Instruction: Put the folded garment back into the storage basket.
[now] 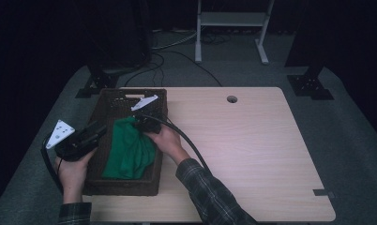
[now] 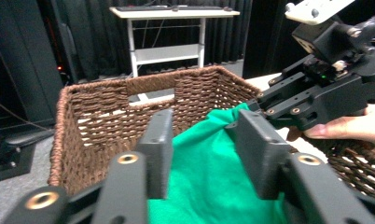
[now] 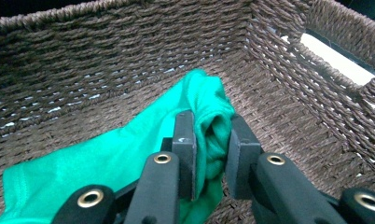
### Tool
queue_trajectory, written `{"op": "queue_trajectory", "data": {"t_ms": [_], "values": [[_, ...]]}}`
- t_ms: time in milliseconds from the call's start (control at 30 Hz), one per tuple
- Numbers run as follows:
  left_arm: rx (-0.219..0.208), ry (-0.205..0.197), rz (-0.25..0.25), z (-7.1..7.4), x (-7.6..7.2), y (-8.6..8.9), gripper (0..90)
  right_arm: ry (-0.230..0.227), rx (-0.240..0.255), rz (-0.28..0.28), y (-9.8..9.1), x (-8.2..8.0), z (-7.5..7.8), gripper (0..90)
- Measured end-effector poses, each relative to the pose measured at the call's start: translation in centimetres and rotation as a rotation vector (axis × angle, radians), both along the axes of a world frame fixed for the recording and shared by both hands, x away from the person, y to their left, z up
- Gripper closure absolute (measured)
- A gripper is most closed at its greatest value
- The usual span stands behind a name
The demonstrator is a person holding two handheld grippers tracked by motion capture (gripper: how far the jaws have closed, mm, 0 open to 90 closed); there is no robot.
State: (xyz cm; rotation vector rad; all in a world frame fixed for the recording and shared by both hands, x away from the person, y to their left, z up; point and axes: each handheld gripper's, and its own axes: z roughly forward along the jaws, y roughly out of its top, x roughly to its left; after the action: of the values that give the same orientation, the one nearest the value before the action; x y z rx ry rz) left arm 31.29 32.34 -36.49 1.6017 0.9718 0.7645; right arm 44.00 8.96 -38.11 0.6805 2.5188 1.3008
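A light wood table [image 1: 252, 154] seen from above in a dark room. At its left end sits a dark brown wicker basket [image 1: 109, 105], w/ a cut-out handle slot in its far wall. A green cloth [image 1: 130, 150] lies inside the basket, spread over most of the floor from the near wall up toward the middle.

The right gripper [image 1: 147, 124] reaches into the basket from the table side, held by a hand w/ a plaid sleeve behind it; a black cable arcs back from it over the table. In the right gripper view, its two black jaws pinch a bunched fold at the far end of the cloth, pads pressing the fabric on both sides, so it's gripping the cloth. The fold stands up a little off the basket floor, near the corner by the handle slot.

The left gripper [image 1: 83, 140] is held at the basket's left rim, approx. level w/ the cloth's middle, a grey three-cornered plate on top. In the left gripper view, its jaws stand apart above the green cloth, w/ fabric showing between and below them but the pads not pressing it: open, not gripping. The right gripper shows at upper right of that view, over the basket's right wall.

A white desk frame [image 1: 231, 28] stands on the grey floor beyond the table.
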Motion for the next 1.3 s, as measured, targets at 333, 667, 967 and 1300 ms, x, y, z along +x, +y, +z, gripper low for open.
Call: {"op": "queue_trajectory", "data": {"t_ms": [333, 667, 967, 1300], "values": [[-0.010, 0.036, 0.036, -0.1, 0.5, 0.0, 20.2, -0.014, -0.014, -0.004, 0.1, 0.0, 0.0, 76.5], [0.008, 0.049, 0.028, -0.2, 0.7, -0.1, 20.0, -0.001, 0.018, -0.052, -0.3, 0.1, 0.5, 42.4], [0.012, 0.044, 0.029, -0.2, 0.7, -0.1, 18.6, 0.089, 0.055, -0.056, -3.0, 1.1, 1.5, 6.7], [0.020, 0.042, 0.057, -0.2, 0.9, -0.2, 4.4, 0.074, 0.047, -0.052, -7.6, -0.7, 3.6, 2.5]]}}
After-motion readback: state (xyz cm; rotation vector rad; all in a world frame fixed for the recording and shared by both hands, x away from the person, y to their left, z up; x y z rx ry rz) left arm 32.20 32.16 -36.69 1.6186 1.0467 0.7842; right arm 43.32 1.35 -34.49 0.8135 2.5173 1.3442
